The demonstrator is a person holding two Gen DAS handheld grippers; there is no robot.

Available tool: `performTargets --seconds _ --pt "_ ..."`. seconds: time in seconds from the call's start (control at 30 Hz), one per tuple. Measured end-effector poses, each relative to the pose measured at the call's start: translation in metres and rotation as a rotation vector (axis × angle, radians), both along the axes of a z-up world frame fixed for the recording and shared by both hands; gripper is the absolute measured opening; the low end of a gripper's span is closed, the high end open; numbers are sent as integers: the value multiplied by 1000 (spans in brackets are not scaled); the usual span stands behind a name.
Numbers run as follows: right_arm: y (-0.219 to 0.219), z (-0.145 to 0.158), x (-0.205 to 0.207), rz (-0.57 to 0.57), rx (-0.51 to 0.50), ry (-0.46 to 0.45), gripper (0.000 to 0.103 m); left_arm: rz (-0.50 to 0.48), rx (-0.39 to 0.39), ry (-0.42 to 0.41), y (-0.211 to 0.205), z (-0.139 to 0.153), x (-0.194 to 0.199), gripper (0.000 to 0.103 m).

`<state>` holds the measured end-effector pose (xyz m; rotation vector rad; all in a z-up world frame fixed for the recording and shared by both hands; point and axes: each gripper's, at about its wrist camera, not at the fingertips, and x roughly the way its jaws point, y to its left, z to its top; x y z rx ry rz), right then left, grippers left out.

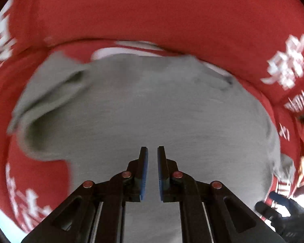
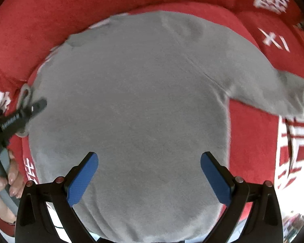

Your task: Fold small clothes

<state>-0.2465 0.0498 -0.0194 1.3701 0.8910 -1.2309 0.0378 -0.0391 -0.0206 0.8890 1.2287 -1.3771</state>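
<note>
A small grey long-sleeved top (image 2: 131, 101) lies spread on a red cover. It also fills the left wrist view (image 1: 152, 105), where one sleeve (image 1: 50, 93) lies rumpled at the left. My left gripper (image 1: 152, 154) hovers over the grey cloth with its blue pads nearly together and nothing between them. It shows at the left edge of the right wrist view (image 2: 33, 107), at the top's edge. My right gripper (image 2: 149, 162) is wide open above the body of the top. The other sleeve (image 2: 283, 93) stretches out to the right.
The red cover (image 2: 251, 133) has white printed characters (image 1: 285, 64) and rises into a cushioned back (image 1: 152, 14) behind the top. A person's hand (image 2: 12, 182) holds the left gripper's handle at the lower left.
</note>
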Motion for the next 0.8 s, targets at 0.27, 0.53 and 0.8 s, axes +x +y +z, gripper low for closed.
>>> performTargets --seconds 0.27,0.53,0.8 --pt "-76 30 143 369 -205 -39 101 204 -42 -172 26 18 115 98" --pt "-143 8 258 282 -110 -498 78 313 -17 -209 48 10 191 100" --pt "-149 -51 289 105 45 -602 72 339 28 -181 52 -6 220 100"
